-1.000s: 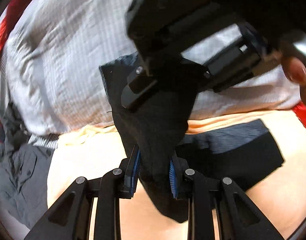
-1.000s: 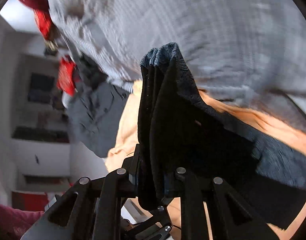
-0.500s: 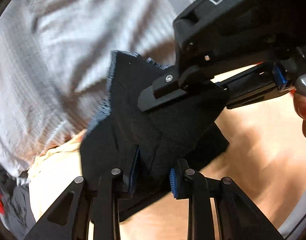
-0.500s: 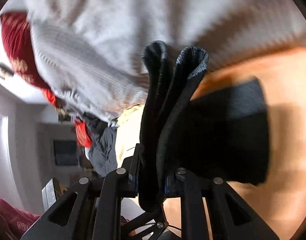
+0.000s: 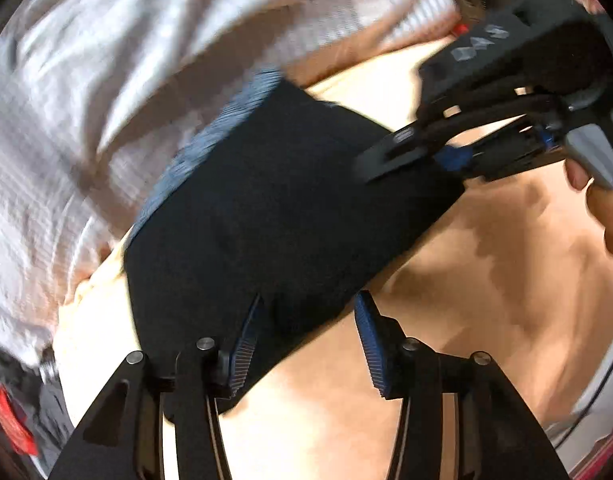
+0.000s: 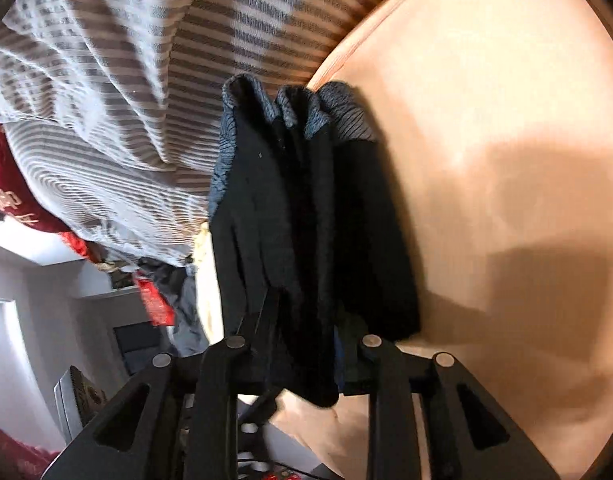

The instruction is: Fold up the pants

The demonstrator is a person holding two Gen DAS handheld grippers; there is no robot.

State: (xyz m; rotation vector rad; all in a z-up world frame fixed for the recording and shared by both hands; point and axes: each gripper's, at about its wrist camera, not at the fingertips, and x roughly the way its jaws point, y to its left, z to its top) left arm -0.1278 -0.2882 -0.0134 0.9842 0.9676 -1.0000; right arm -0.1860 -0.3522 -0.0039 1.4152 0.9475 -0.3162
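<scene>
- My left gripper has its jaws opening: the blue pads stand apart with a corner of the pants still between them, and the right pad is plainly clear of the cloth. I judge the grip gone here.
- The pants lie folded, dark and thick, on the peach bed sheet, their far edge right against the striped blanket.
- My right gripper is opening too. The stacked layers still run between its jaws, and I cannot see the pads pressing, so I read it as letting go.
- Risk: the layers at the right gripper stand up in ridges, not flat. Released like this, I expect they could spring apart or slump sideways and spoil the fold.
- Risk: if I pull either gripper back before the jaws clear, a ribbed pad may snag the cloth and drag the corner open.
- Risk: the far edge may ride up on the blanket and leave the stack crooked.
- In the left view the right gripper sits close over the pants, and a careless withdrawal could knock the two grippers together.
</scene>
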